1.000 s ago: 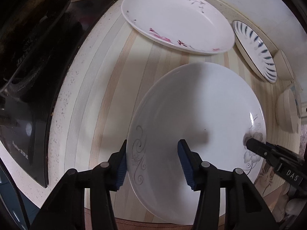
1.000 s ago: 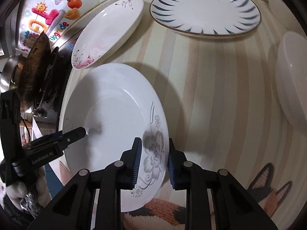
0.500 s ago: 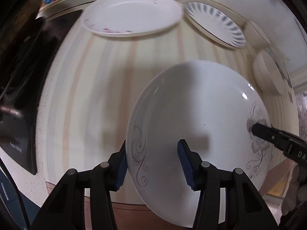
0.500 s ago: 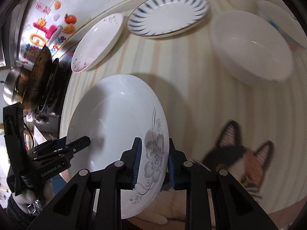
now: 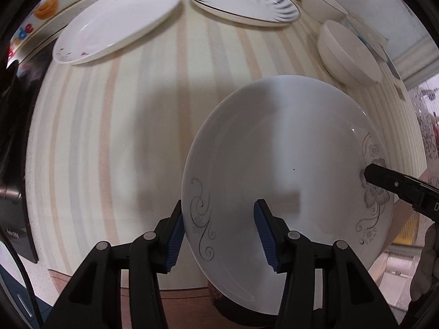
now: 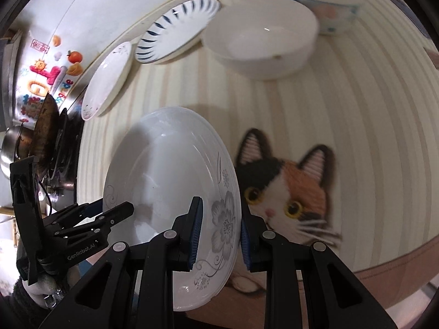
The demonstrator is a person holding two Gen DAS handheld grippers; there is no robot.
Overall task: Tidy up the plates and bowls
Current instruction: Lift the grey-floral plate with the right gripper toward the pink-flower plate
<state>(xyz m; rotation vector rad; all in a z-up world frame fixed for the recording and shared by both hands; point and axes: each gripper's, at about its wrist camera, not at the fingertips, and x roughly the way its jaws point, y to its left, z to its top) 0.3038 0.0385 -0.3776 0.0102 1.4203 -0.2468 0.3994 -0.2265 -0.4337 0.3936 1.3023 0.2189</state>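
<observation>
Your left gripper [image 5: 218, 234] and right gripper [image 6: 219, 233] both clamp the flowered plate [image 5: 285, 170]; it's tilted. White bowl [image 5: 348, 52] at two o'clock.

A round white porcelain plate with a grey flower print [image 6: 170, 192] was gripped at opposite rims by the right gripper [image 6: 218, 234] and the left gripper [image 6: 109, 211], above a cat-patterned mat [image 6: 290, 192]

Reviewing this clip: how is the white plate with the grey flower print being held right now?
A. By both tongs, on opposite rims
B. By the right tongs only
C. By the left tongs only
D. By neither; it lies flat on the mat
A: the left tongs grip the scroll-printed edge of the flower plate, while the right tongs clamp the rim at the grey flower, holding it tilted above the striped mat.
</observation>
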